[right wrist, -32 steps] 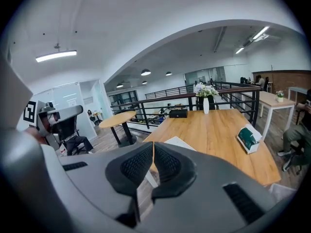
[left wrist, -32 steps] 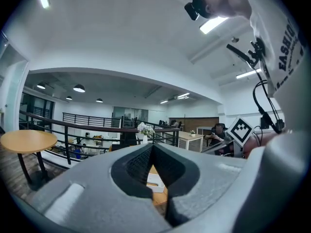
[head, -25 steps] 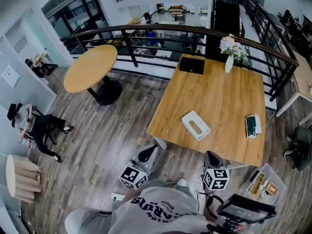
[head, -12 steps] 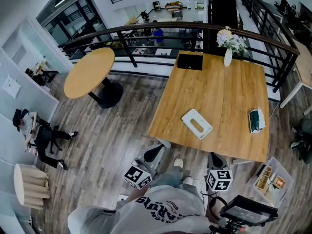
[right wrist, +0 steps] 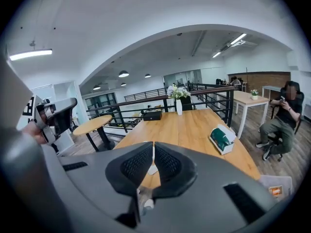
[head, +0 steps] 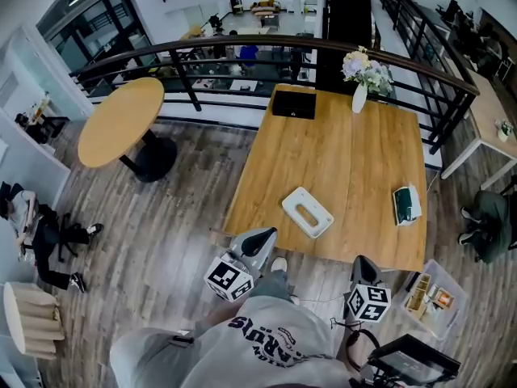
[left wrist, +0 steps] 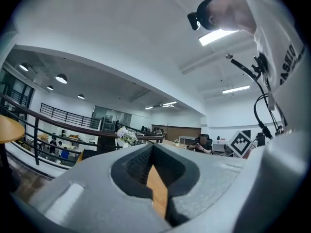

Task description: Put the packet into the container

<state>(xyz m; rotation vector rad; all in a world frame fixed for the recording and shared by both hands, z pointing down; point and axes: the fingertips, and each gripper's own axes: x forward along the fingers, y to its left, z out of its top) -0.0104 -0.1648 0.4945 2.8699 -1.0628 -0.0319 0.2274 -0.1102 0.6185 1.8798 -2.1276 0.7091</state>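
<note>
Smooth wooden table [head: 355, 160], matt plastic-looking container [head: 308, 212], packet [head: 405, 204] in slightly glossy wrap.

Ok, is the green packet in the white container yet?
Out. In the head view the green packet lies on the table near its right edge, well apart from the white container.

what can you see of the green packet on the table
The packet is a soft rectangular pack, dark green with white along one side, and looks plastic-wrapped. It lies flat on the wooden table, close to the table's right edge in the head view and well apart from the white container. Nothing but the table touches it.
</note>
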